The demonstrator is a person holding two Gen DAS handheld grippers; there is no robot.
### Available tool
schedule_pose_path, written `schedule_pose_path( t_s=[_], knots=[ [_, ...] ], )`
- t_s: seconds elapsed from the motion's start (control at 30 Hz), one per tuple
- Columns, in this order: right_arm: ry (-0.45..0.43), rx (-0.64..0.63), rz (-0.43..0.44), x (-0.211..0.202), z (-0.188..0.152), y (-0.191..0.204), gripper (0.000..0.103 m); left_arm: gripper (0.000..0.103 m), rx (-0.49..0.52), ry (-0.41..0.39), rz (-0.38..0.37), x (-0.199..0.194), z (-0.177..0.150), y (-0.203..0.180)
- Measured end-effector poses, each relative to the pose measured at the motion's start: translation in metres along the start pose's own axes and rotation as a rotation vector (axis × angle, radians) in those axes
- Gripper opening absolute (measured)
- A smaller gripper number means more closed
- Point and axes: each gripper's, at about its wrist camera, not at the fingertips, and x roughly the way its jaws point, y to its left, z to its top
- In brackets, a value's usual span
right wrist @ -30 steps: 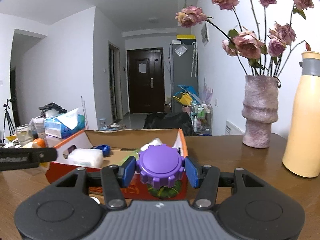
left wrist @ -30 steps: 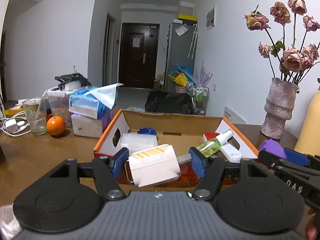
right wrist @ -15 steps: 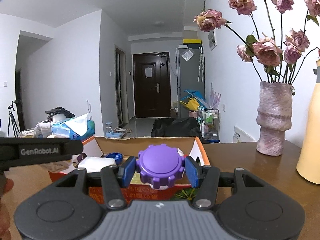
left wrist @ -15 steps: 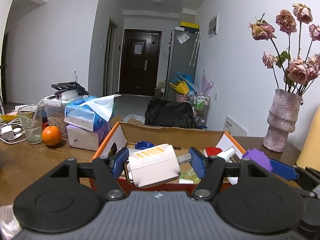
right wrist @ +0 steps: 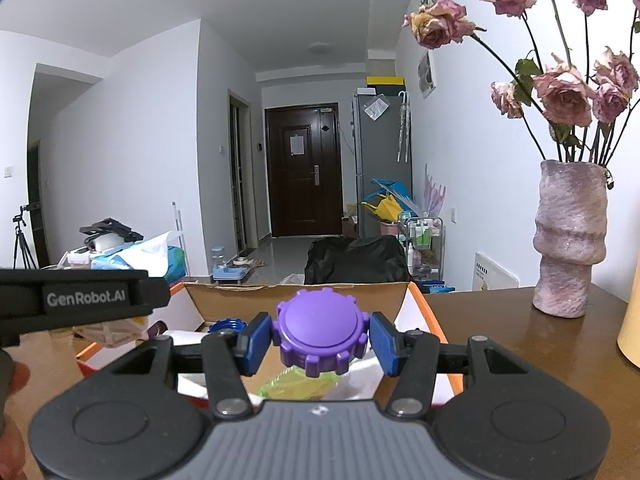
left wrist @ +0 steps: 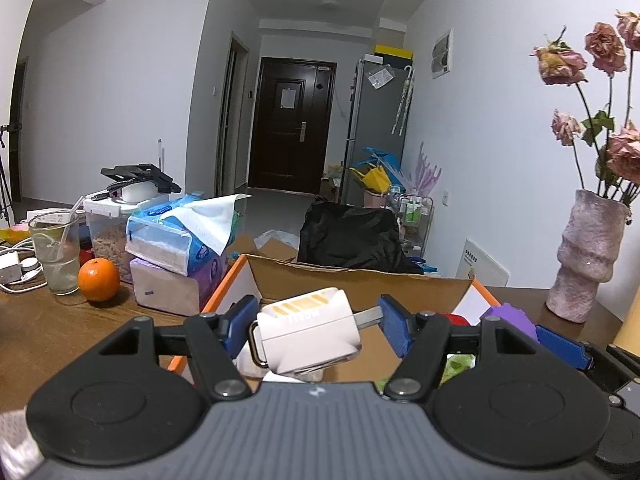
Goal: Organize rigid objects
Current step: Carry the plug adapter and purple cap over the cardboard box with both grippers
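White charger plug (left wrist: 308, 330) is clamped between the left gripper (left wrist: 314, 326) jaws, partly closed; purple knob cap (right wrist: 322, 330) is pinched likewise in the right gripper (right wrist: 320, 338). Just beyond both jaws the cardboard box (left wrist: 352, 278) waits: each piece is best lowered onto bare floor before release.

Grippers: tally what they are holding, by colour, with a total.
White: 1, the plug in the left gripper.
Purple: 1, the cap in the right gripper.
Total: 2.
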Motion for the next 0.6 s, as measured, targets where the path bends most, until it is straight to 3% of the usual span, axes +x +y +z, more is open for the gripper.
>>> schedule_pose_path(
  t_s=[0.6],
  knots=[
    [0.024,-0.012,-0.011,0.06,0.005,0.007,0.053,0.067,0.007,0.039,0.029,0.067,0.01,0.008]
  ],
)
